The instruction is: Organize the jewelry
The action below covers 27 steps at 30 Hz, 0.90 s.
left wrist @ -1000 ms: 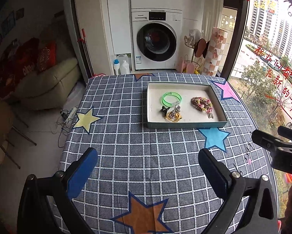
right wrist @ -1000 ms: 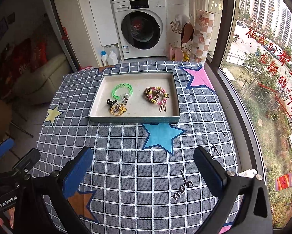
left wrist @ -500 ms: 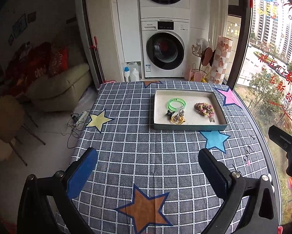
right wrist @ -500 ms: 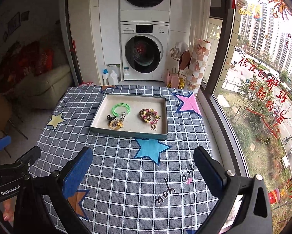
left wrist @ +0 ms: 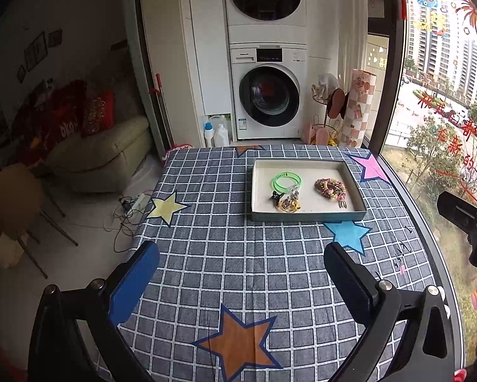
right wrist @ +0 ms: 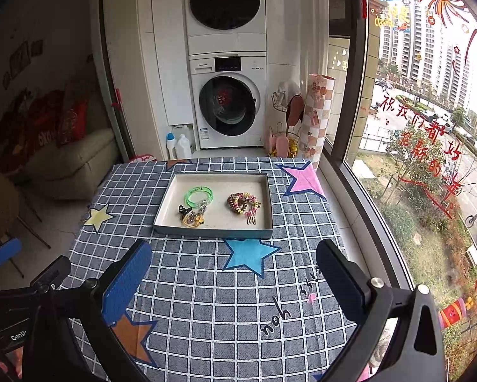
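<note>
A shallow grey tray (left wrist: 308, 215) (right wrist: 213, 232) sits on the far half of the checked tablecloth. In it lie a green bangle (left wrist: 287, 180) (right wrist: 199, 195), a pink and yellow bead bracelet (left wrist: 330, 188) (right wrist: 243, 203) and a small gold and black cluster of charms (left wrist: 286, 202) (right wrist: 192, 215). My left gripper (left wrist: 241, 269) is open and empty, well back from the tray over the near cloth. My right gripper (right wrist: 233, 267) is open and empty too, back from the tray's near edge.
The table (left wrist: 238, 254) carries coloured stars. A window (right wrist: 429, 127) runs close along its right edge. A washer and dryer stack (left wrist: 267, 95) stands behind, with a sofa (left wrist: 95, 156) and a chair (left wrist: 12, 197) at left.
Both grippers have pulled back and lifted away from the tray, which now looks smaller and farther. Both stay open. The jewelry in the tray has not moved.
</note>
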Tool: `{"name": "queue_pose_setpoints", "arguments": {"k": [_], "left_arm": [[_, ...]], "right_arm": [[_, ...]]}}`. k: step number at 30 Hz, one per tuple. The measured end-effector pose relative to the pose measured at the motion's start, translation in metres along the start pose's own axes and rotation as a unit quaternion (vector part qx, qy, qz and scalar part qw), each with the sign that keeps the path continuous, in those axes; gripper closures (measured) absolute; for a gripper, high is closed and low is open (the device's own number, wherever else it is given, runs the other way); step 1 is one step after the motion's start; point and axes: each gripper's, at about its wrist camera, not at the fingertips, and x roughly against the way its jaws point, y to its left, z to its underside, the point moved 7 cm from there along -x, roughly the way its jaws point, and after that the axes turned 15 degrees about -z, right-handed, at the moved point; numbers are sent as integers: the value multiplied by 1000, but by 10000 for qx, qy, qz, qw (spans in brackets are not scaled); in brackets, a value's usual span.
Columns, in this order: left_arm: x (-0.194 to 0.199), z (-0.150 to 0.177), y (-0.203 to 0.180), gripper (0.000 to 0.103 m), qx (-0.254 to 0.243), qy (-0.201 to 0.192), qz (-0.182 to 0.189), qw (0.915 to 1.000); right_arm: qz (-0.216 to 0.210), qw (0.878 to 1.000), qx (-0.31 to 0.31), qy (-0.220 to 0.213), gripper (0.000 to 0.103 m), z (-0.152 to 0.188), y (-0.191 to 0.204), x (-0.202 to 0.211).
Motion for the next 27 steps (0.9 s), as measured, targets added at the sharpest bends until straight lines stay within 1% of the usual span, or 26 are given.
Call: {"name": "queue_pose_setpoints", "arguments": {"k": [27], "left_arm": [[5,-3,-2,0,3,-10,17,10000]], "right_arm": [[-7,10000,-18,8,0,3,2,4]]}}
